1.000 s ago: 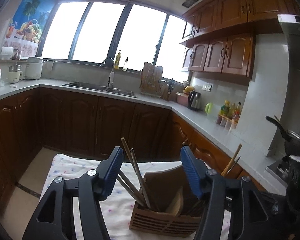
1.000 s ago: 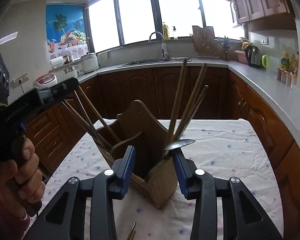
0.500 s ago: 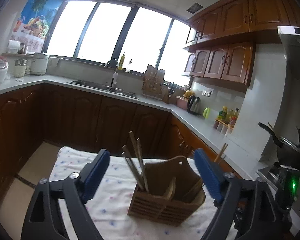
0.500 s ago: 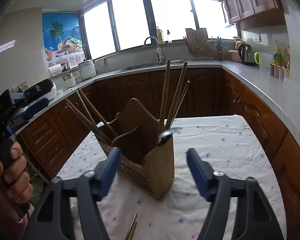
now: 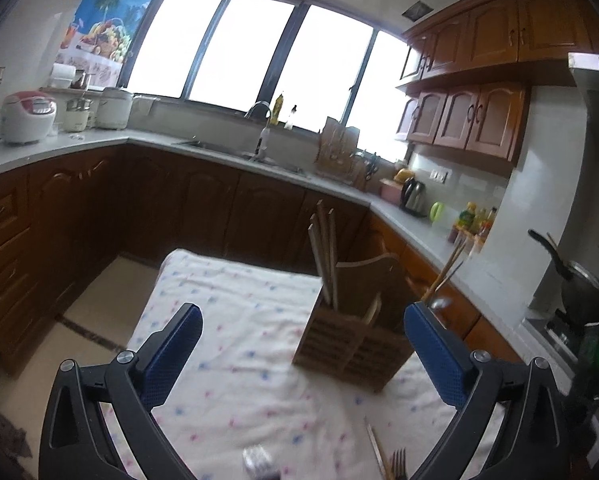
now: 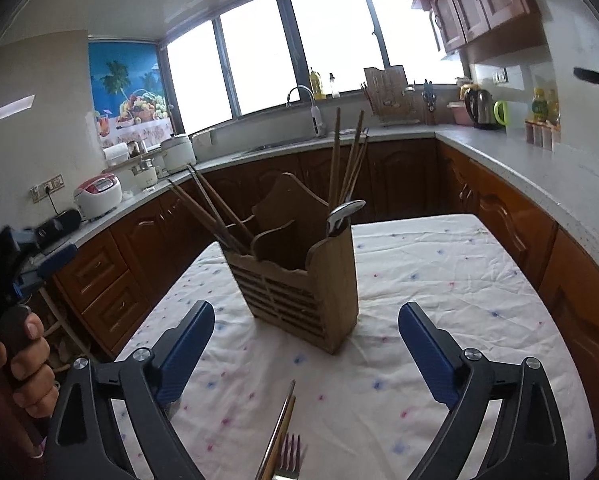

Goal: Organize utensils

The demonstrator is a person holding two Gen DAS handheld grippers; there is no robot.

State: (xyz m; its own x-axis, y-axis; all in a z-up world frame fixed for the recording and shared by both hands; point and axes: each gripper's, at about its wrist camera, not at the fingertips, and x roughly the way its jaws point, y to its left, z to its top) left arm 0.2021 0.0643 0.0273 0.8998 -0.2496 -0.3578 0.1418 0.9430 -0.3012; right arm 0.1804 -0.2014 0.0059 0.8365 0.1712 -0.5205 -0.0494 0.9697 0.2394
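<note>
A wooden utensil holder (image 6: 299, 280) stands upright on the cloth-covered table (image 6: 439, 280). Chopsticks (image 6: 349, 160) and a metal spoon (image 6: 345, 212) sit in its right compartment, more chopsticks (image 6: 211, 208) in its left. My right gripper (image 6: 306, 312) hangs in front of it, jaws opening, nothing between them. In the left wrist view the holder (image 5: 351, 340) stands beyond my left gripper (image 5: 302, 312), whose jaws are also opening and empty. A fork (image 6: 289, 456) and loose chopsticks (image 6: 283, 420) lie on the cloth near the front edge.
A hand (image 6: 23, 360) holds the left gripper at the left edge of the right wrist view. A small shiny object (image 5: 259, 460) lies on the cloth. Dark wood cabinets and a grey counter (image 6: 539, 168) ring the table; a pan (image 5: 579, 280) sits on the stove at the right.
Both grippers' jaws have spread wide and both have drawn back from the holder. The chopsticks and spoon stay in it. The fork and loose chopsticks have come into view.
</note>
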